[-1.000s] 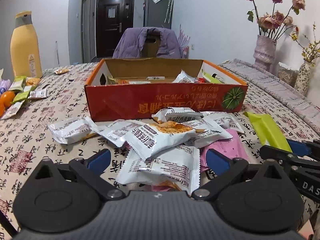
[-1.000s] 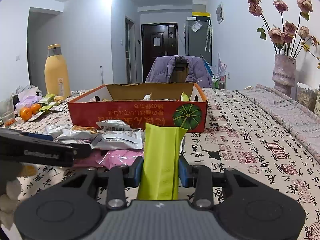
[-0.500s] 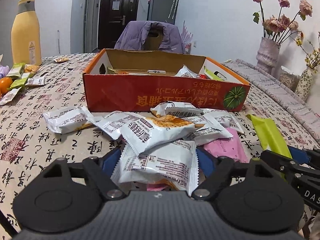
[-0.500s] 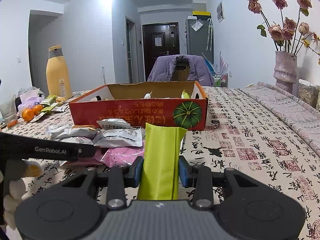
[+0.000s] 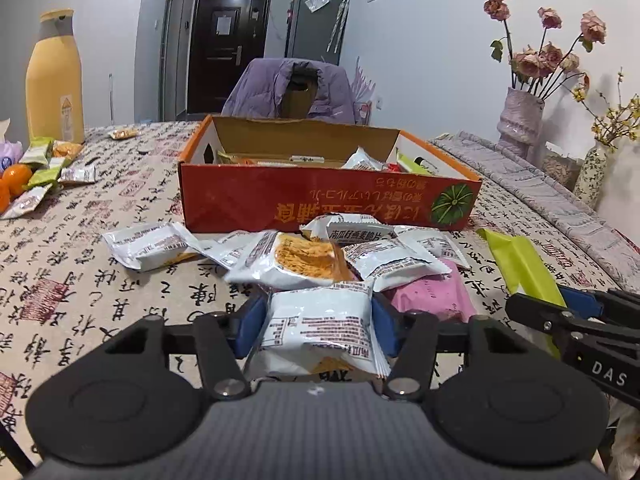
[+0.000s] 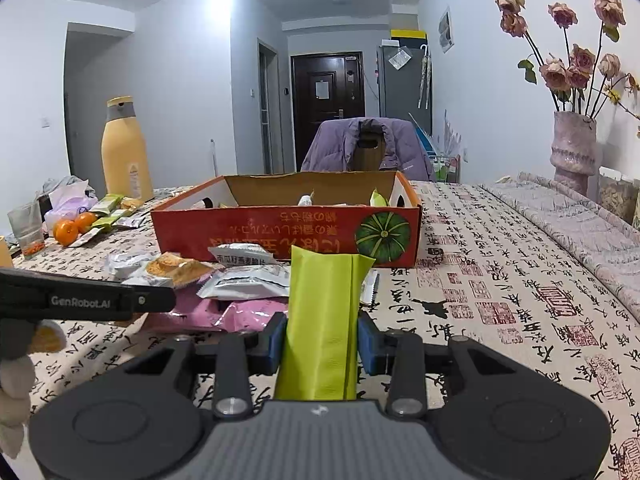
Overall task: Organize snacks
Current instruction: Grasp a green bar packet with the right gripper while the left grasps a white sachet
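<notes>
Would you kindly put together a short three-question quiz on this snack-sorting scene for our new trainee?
1. True or false: the right tool grips a green packet.
2. Multiple choice: the white packet between the pads of the left tool lies (a) inside the red box, (b) on the table in front of the box, (c) beside the yellow bottle.
3. Fill in: the picture printed on the box's front corner shows a green ____.

Key:
1. True; the pads press its sides.
2. b; the left tool's jaws are closing on it at the near end of the pile.
3. Pumpkin.
</notes>
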A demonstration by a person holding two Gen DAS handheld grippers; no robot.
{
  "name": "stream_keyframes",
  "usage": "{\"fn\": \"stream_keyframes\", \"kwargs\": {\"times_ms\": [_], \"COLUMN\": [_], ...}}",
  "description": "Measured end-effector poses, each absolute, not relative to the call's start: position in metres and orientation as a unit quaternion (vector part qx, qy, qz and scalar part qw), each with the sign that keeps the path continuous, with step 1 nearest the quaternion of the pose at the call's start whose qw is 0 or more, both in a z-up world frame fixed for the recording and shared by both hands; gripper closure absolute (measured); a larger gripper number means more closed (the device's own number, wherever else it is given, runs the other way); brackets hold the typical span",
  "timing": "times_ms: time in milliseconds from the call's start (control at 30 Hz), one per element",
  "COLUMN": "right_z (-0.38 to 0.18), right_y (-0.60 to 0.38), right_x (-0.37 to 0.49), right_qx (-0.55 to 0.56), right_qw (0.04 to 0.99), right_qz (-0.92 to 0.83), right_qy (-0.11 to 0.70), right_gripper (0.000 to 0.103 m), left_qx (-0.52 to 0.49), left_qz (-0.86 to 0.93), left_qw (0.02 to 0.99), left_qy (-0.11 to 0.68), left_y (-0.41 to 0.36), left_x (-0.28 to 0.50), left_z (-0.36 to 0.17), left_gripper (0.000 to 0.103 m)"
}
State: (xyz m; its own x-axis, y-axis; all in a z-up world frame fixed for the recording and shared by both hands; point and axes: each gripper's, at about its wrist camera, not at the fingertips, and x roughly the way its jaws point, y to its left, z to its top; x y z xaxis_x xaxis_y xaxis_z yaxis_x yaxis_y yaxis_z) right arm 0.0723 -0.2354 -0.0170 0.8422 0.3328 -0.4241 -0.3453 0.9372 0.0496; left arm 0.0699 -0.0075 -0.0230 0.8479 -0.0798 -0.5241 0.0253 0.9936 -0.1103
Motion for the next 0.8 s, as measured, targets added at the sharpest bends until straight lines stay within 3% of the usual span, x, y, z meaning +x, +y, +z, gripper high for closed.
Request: {"fn": "stream_keyframes", "kwargs": {"times_ms": [800], "right_z": [0.010], "right_y": [-0.225], "right_x": [0.089], "right_qx": [-0.035], "right_qw": [0.966], "right_qz": [0.177], "right_qy": [0.183], "right_gripper": [0.067], "left_qx": [-0.034], "left_qz": [-0.034], "left_qw": [0.979], "left_qy": [0.200], "left_y": [-0.003], "left_x": [0.067], "left_z": [0.021], "left_gripper": [0.049]}}
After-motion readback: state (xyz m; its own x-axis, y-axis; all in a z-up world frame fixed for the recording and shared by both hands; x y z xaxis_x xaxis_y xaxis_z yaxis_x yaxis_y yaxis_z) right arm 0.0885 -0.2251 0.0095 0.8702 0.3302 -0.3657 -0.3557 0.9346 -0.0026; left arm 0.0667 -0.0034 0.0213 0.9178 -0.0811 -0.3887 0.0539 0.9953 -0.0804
